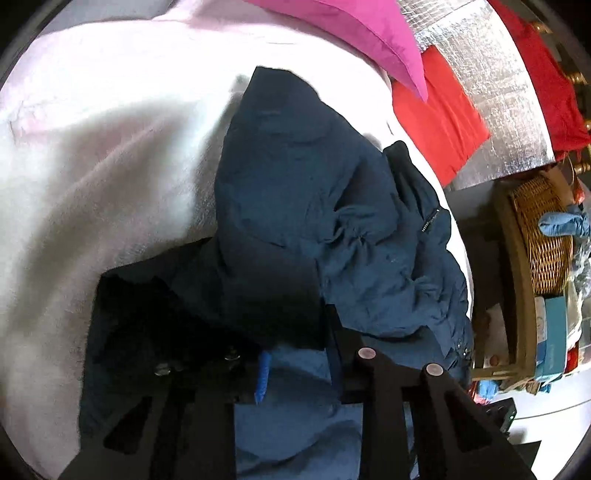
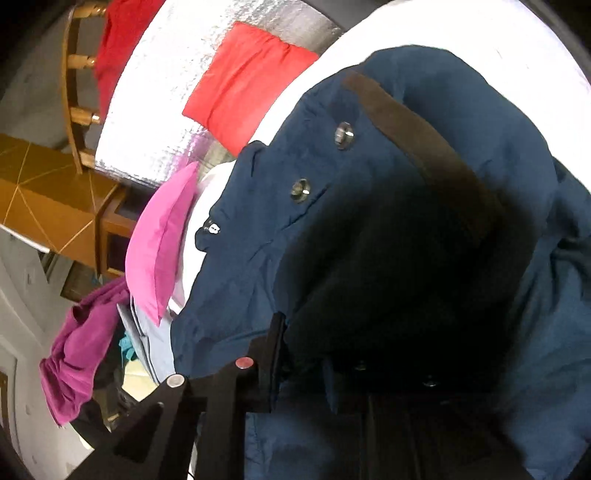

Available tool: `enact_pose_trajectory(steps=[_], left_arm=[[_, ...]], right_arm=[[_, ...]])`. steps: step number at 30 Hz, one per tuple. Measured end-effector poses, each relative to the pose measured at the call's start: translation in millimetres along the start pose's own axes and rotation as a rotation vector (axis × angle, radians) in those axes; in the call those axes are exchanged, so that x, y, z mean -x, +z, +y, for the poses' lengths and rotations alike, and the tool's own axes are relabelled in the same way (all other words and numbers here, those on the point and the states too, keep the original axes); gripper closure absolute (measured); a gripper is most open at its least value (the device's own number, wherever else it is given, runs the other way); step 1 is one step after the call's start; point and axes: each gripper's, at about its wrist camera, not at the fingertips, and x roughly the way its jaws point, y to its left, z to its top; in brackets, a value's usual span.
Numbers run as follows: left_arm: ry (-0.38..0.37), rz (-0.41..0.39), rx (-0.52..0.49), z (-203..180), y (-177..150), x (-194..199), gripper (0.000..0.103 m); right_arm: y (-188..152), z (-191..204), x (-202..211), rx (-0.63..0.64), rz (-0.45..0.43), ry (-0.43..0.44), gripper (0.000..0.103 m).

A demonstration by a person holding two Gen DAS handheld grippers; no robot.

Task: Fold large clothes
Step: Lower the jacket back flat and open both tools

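A dark navy jacket (image 1: 314,203) lies crumpled on a white bedcover (image 1: 92,166). In the left wrist view a zip pull (image 1: 430,219) shows on its right side. My left gripper (image 1: 295,365) sits at the jacket's near edge, shut on a dark fold of its fabric. The right wrist view shows the same jacket (image 2: 406,184), with metal snaps (image 2: 343,134) and a brown strip along its collar. My right gripper (image 2: 306,369) is shut on the jacket's near edge; the cloth hides much of its fingers in shadow.
A pink pillow (image 1: 362,33) and a red cloth (image 1: 439,122) lie beyond the jacket, the red one on a silver foil mat (image 1: 491,81). A wicker basket (image 1: 543,236) stands off the bed's right side. A purple garment (image 2: 81,350) hangs at the left, near a wooden chair (image 2: 74,85).
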Motion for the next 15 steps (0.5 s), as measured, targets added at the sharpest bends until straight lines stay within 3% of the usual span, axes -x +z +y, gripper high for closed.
enact_pose_trajectory(steps=[3, 6, 10, 12, 13, 14, 15], left_arm=[[0.011, 0.004, -0.023, -4.2, -4.6, 12.8, 0.074], [0.069, -0.018, -0.136, -10.1, -21.6, 33.5, 0.071], [0.163, -0.083, -0.302, -12.4, -57.2, 72.9, 0.043], [0.219, -0.123, -0.381, -7.4, -80.4, 95.3, 0.04], [0.238, -0.132, -0.413, -0.8, -89.9, 109.3, 0.039], [0.26, -0.138, -0.448, 3.0, -103.2, 119.1, 0.038], [0.269, -0.139, -0.464, 11.6, -110.6, 128.1, 0.037]], right_arm=[[1.0, 0.5, 10.3, -0.033, 0.029, 0.02, 0.078], [-7.8, 2.8, 30.9, 0.017, 0.038, 0.018, 0.07], [-30.3, 17.9, 64.5, 0.189, 0.029, -0.073, 0.07], [-40.8, 23.2, 82.8, 0.264, 0.023, -0.11, 0.07], [-47.6, 26.2, 94.1, 0.301, 0.019, -0.121, 0.062], [-51.6, 27.9, 101.6, 0.32, 0.016, -0.126, 0.044], [-58.6, 29.7, 115.8, 0.345, 0.006, -0.126, 0.035]])
